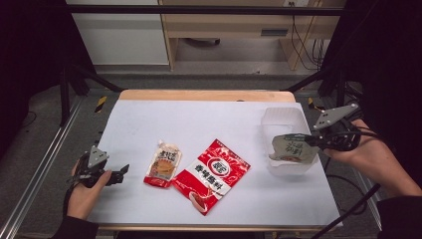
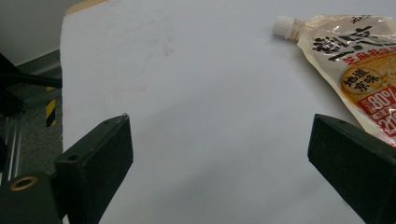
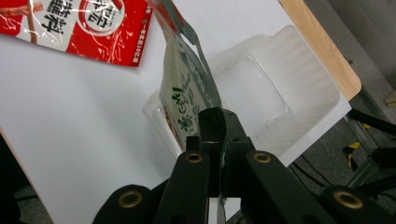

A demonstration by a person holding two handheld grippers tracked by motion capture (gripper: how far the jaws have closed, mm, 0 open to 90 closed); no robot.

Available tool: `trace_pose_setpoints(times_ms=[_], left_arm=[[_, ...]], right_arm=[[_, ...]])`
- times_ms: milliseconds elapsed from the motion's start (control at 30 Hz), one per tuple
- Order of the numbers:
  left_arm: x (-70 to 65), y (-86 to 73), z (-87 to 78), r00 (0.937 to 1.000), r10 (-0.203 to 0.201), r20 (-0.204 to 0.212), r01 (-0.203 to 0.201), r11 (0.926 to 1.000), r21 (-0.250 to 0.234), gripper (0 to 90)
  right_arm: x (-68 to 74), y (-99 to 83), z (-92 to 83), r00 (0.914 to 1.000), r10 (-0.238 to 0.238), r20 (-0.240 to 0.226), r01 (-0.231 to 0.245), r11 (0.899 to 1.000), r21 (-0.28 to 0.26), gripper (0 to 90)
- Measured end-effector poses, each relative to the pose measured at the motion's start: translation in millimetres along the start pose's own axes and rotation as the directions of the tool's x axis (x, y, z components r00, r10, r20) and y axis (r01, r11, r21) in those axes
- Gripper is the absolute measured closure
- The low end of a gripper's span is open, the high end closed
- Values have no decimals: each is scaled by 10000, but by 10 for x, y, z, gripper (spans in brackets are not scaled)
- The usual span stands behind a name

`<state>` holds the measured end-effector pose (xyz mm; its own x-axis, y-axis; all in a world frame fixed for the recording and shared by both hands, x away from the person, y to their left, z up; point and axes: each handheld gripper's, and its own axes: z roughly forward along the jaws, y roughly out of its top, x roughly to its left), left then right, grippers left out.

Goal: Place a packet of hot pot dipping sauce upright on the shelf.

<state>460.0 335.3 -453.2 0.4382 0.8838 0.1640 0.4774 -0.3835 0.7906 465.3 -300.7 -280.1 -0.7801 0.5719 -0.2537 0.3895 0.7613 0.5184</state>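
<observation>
A green pouch [image 1: 292, 148] was pinched by its edge in the right claw [image 1: 312, 141] and hung over the clear tub [image 1: 286, 117] — presumably for dropping in. The left claw [image 1: 122, 173] (jaws wide, empty) was rested on the counter [image 1: 209, 119] near the spouted pouch [image 1: 163, 163].

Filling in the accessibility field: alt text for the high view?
The right claw holds a green-and-white pouch over a clear plastic bin at the right of a white table. A red seasoning packet and a spouted sauce pouch lie mid-table; the left claw rests open at the left.
</observation>
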Motion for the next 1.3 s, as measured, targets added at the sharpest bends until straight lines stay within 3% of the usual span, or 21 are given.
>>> trace_pose_setpoints(times_ms=[100, 600, 1033, 1300], left_arm=[[1, -1, 1, 10000, -4, -8, 4, 10000, 12, 65], [-9, -1, 4, 10000, 35, -19, -35, 10000, 39, 65], [-22, 1, 13, 9999, 112, 31, -113, 9999, 97, 65], [-33, 0, 19, 9999, 133, 51, -134, 9999, 107, 65]], right_arm=[[-6, -38, 35, 10000, 52, -8, -52, 9999, 148, 900], [4, -208, 289, 9976, 630, -291, -635, 9979, -152, 900], [-126, -488, 360, 9852, 1715, 33, -1713, 9848, -293, 893], [-144, -557, 377, 9811, 1930, 158, -1925, 9809, -272, 840]])
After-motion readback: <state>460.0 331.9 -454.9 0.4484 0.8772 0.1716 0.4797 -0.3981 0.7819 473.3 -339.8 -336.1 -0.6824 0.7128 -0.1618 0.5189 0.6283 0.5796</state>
